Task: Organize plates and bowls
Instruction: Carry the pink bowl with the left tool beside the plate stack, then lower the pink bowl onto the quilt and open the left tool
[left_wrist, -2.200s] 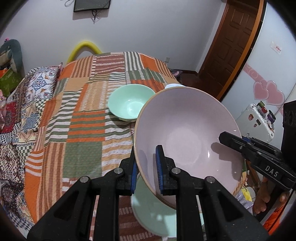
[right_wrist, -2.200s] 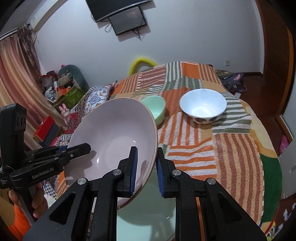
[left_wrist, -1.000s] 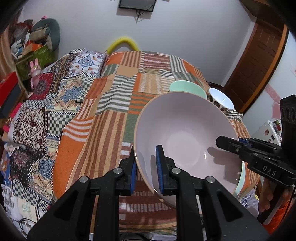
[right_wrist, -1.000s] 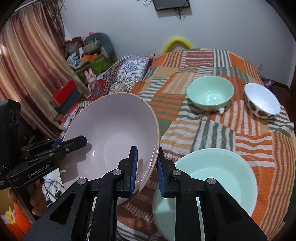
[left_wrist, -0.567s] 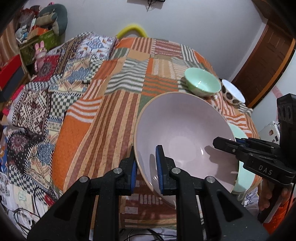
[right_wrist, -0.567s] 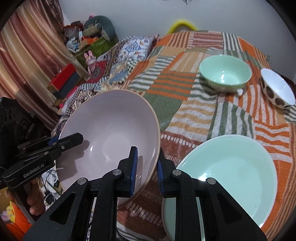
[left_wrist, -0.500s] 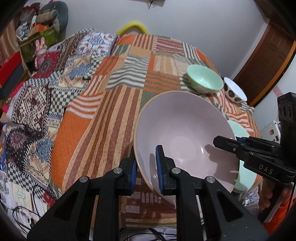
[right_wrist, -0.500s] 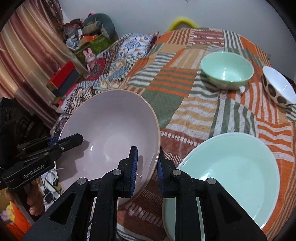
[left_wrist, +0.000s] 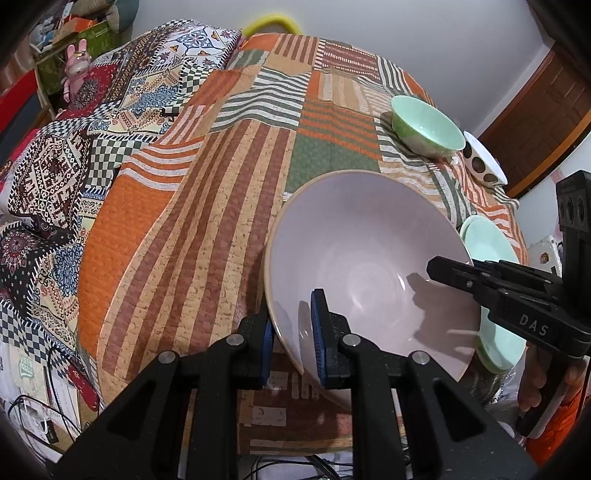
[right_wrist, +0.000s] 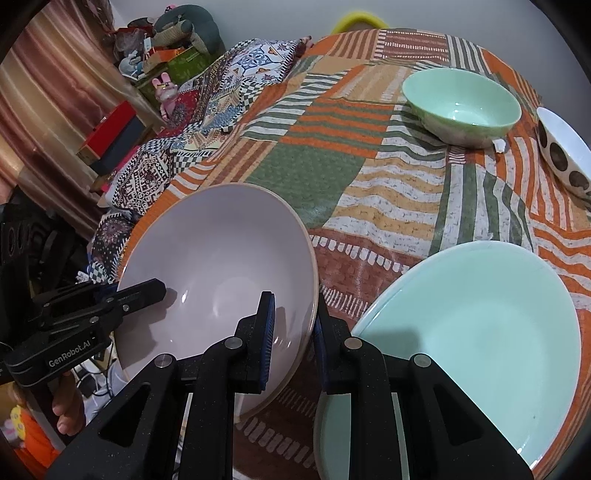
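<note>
Lowered toward the bench (left_wrist: 207, 236), pink bowl (left_wrist: 362, 258) clamped at opposite rims by left tool (left_wrist: 291, 332) and right tool (right_wrist: 293, 332) (set-down likely next, beside green plate (right_wrist: 480, 314))

Wide open stretch of patchwork cloth (left_wrist: 207, 206) left of the pink bowl (left_wrist: 369, 266), nothing standing on it. To the bowl's right the mint plate (right_wrist: 480, 325) lies just beside it, blocking that side. Farther back, the green bowl (right_wrist: 461, 107) and spotted bowl (right_wrist: 565, 155) sit close together; bare cloth between them and the plate.
</note>
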